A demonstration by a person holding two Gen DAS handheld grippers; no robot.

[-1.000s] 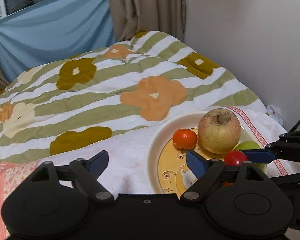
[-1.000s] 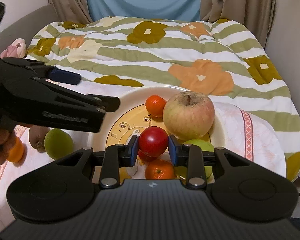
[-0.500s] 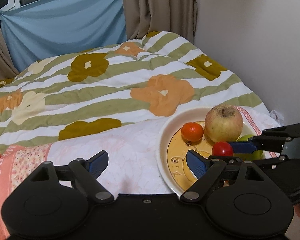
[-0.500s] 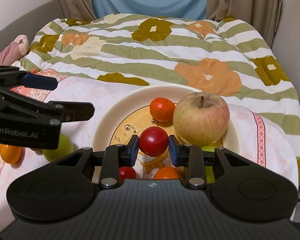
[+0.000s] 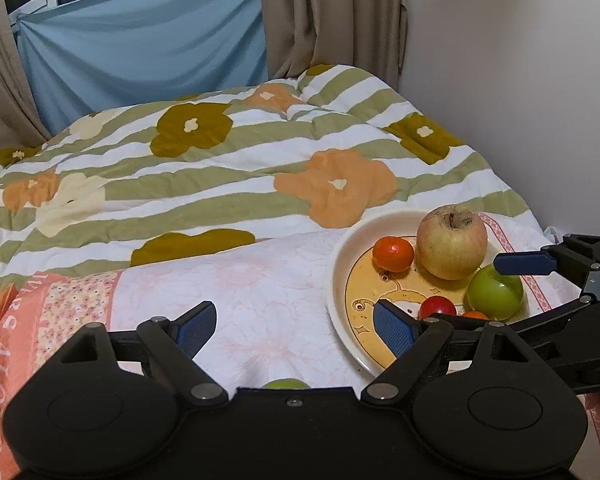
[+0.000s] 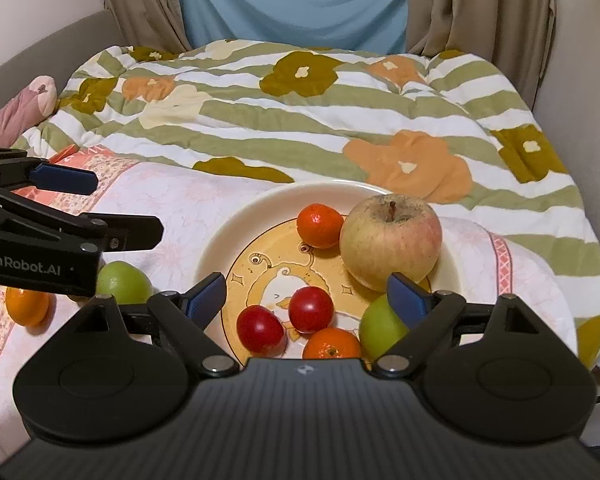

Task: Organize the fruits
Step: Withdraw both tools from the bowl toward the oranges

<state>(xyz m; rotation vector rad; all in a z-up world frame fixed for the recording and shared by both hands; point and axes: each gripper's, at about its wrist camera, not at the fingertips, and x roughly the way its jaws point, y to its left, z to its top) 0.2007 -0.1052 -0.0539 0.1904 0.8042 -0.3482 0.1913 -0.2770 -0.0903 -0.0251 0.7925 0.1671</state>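
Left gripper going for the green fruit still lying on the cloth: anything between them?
Nothing visible. The left gripper hangs open right over the green fruit, with only bare cloth around; an orange fruit lies beside it.

The left hand-held gripper point(image 6: 92, 208) partly hides a green fruit point(image 6: 126, 282).

Fruits – one apple point(image 6: 391, 241); two tomatoes point(image 6: 310, 309).

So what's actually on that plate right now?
The plate holds a large apple, two mandarins, two small red fruits and a green fruit. The right gripper hides its near edge.
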